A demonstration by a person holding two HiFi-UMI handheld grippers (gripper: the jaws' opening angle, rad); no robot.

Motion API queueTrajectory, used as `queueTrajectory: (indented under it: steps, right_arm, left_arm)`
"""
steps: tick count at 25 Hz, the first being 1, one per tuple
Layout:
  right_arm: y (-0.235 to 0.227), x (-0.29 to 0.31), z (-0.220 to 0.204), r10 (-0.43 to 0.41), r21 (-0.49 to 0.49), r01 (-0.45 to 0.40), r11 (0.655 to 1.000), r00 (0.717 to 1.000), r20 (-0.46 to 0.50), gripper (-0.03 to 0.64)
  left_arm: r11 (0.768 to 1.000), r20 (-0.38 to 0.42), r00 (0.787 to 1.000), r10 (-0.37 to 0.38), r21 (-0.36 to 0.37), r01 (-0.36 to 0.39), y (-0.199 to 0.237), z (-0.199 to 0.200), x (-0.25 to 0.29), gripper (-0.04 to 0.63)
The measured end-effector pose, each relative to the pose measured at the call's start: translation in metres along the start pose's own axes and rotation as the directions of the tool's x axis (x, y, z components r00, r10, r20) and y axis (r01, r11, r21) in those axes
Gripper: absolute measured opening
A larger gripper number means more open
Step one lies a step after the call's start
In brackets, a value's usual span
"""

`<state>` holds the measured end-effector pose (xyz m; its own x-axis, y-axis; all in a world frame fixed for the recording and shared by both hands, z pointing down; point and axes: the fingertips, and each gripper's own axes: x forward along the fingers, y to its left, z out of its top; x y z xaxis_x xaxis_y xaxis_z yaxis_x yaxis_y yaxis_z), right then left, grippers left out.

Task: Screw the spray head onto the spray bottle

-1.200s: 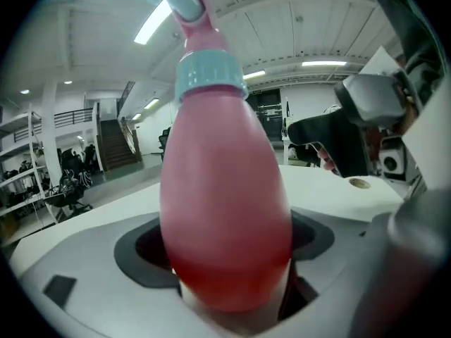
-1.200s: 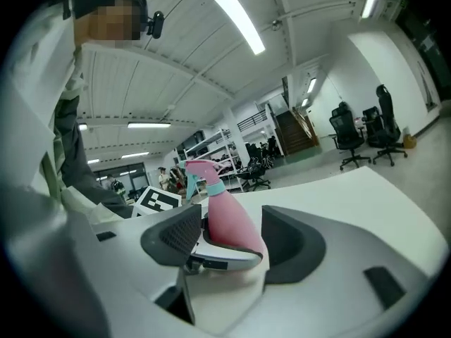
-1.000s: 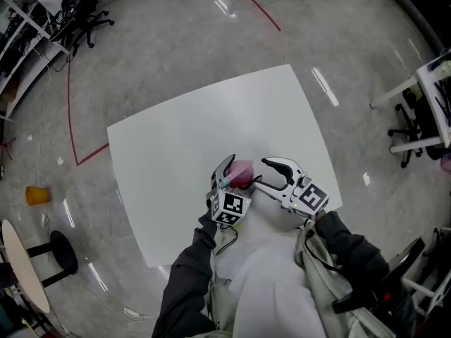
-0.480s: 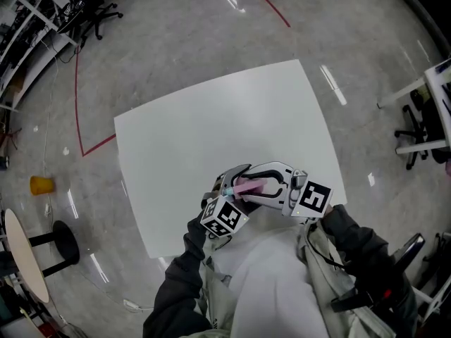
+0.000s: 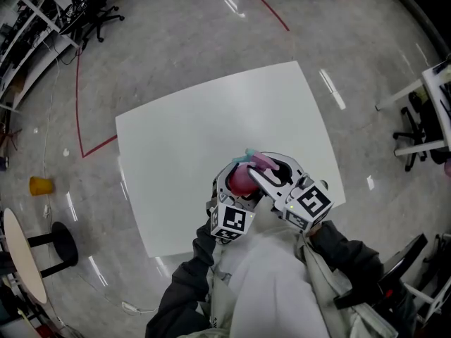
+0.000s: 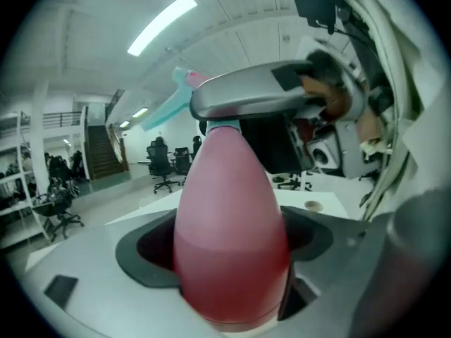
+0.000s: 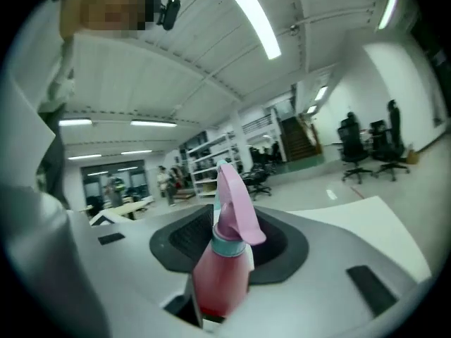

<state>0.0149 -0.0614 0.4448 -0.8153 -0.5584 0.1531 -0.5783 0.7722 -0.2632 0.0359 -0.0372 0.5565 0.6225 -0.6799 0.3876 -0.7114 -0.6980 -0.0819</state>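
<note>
A pink spray bottle (image 5: 242, 178) is held in the air over the white table's (image 5: 183, 125) near edge, with my left gripper (image 5: 238, 189) shut on its wide body (image 6: 229, 210). Its pink spray head (image 7: 234, 206) sits on a teal collar (image 7: 227, 248) at the neck. The head points away from me in the head view. My right gripper (image 5: 271, 172) reaches in from the right, and one of its fingers (image 6: 261, 97) lies across the bottle's top. Its jaws are closing with the neck and head between them, and a dark gap still shows beside the bottle.
The table has nothing else on it. On the floor to the left lie an orange object (image 5: 41, 185), a round black stool (image 5: 60, 243) and a red tape line (image 5: 79, 104). Office chairs (image 5: 91, 13) stand at the far left.
The bottle has swung from lying sideways to pointing its head away from me. My right gripper came in from the right and now has its jaws around the bottle's top.
</note>
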Motion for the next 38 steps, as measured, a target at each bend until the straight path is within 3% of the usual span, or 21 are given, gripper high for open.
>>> queueTrajectory:
  steps: [2, 3, 6, 8, 10, 13, 15, 18, 20, 22, 24, 26, 27, 29, 31, 35, 38]
  right_arm:
    - [0.002, 0.000, 0.003, -0.095, -0.025, 0.095, 0.995, 0.995, 0.007, 0.133]
    - [0.007, 0.000, 0.007, -0.083, -0.070, 0.085, 0.994, 0.996, 0.025, 0.133]
    - [0.030, -0.003, 0.030, 0.087, -0.171, -0.070, 0.983, 0.992, 0.091, 0.133]
    - [0.043, -0.010, 0.036, 0.241, -0.160, -0.227, 0.961, 0.967, 0.080, 0.135]
    - [0.050, -0.016, 0.033, 0.370, -0.162, -0.364, 0.917, 0.929, 0.010, 0.144]
    - [0.056, -0.024, 0.035, 0.487, -0.122, -0.486, 0.865, 0.873, -0.021, 0.160]
    - [0.060, -0.025, 0.042, 0.515, -0.127, -0.509, 0.851, 0.857, 0.014, 0.160]
    - [0.064, -0.024, 0.041, 0.486, -0.203, -0.478, 0.855, 0.874, -0.007, 0.156]
    - [0.064, -0.020, 0.040, 0.437, -0.250, -0.427, 0.869, 0.899, -0.018, 0.135]
    - [0.055, -0.011, 0.037, 0.322, -0.250, -0.317, 0.915, 0.946, -0.024, 0.129]
    - [0.040, -0.004, 0.035, 0.144, -0.190, -0.142, 0.971, 0.990, 0.000, 0.127]
    - [0.031, -0.002, 0.036, 0.004, -0.148, 0.002, 0.989, 0.999, 0.036, 0.126]
    - [0.032, -0.002, 0.037, -0.014, -0.160, 0.022, 0.987, 0.999, 0.051, 0.126]
    - [0.045, -0.003, 0.039, 0.058, -0.197, -0.042, 0.980, 0.996, 0.074, 0.127]
    - [0.058, -0.006, 0.039, 0.191, -0.198, -0.174, 0.964, 0.980, 0.065, 0.127]
    - [0.066, -0.016, 0.035, 0.432, -0.150, -0.429, 0.891, 0.902, -0.017, 0.153]
    - [0.069, -0.020, 0.037, 0.520, -0.137, -0.519, 0.844, 0.853, -0.026, 0.156]
  left_arm:
    - [0.997, -0.007, 0.997, 0.073, -0.016, -0.074, 0.003, 0.004, 0.000, 0.442]
    - [0.996, 0.017, 0.997, 0.079, -0.050, -0.078, 0.002, 0.009, -0.001, 0.442]
    - [0.992, 0.133, 0.991, 0.006, -0.122, 0.010, -0.005, 0.029, -0.014, 0.442]
    - [0.994, 0.170, 0.984, -0.050, -0.090, 0.066, -0.011, 0.036, -0.024, 0.442]
    - [0.993, 0.183, 0.979, -0.089, -0.060, 0.101, -0.013, 0.039, -0.031, 0.442]
    - [0.989, 0.216, 0.969, -0.118, -0.057, 0.133, -0.010, 0.048, -0.041, 0.442]
    - [0.987, 0.236, 0.962, -0.136, -0.054, 0.152, -0.009, 0.056, -0.045, 0.442]
    - [0.987, 0.238, 0.961, -0.139, -0.041, 0.153, -0.010, 0.060, -0.044, 0.442]
    - [0.992, 0.226, 0.970, -0.093, -0.058, 0.109, -0.004, 0.058, -0.044, 0.442]
    - [0.997, 0.185, 0.983, 0.005, -0.080, 0.010, 0.009, 0.051, -0.042, 0.442]
    - [0.991, 0.123, 0.986, 0.108, -0.088, -0.098, 0.020, 0.045, -0.037, 0.442]
    - [0.984, 0.093, 0.984, 0.155, -0.104, -0.146, 0.022, 0.043, -0.032, 0.442]
    - [0.983, 0.102, 0.983, 0.152, -0.123, -0.139, 0.020, 0.044, -0.031, 0.442]
    - [0.983, 0.161, 0.981, 0.105, -0.168, -0.077, 0.015, 0.050, -0.035, 0.442]
    - [0.984, 0.228, 0.973, 0.026, -0.177, 0.016, 0.008, 0.055, -0.043, 0.442]
    - [0.980, 0.254, 0.958, -0.136, -0.106, 0.168, -0.010, 0.057, -0.053, 0.442]
    - [0.969, 0.263, 0.945, -0.194, -0.095, 0.226, -0.017, 0.061, -0.052, 0.442]
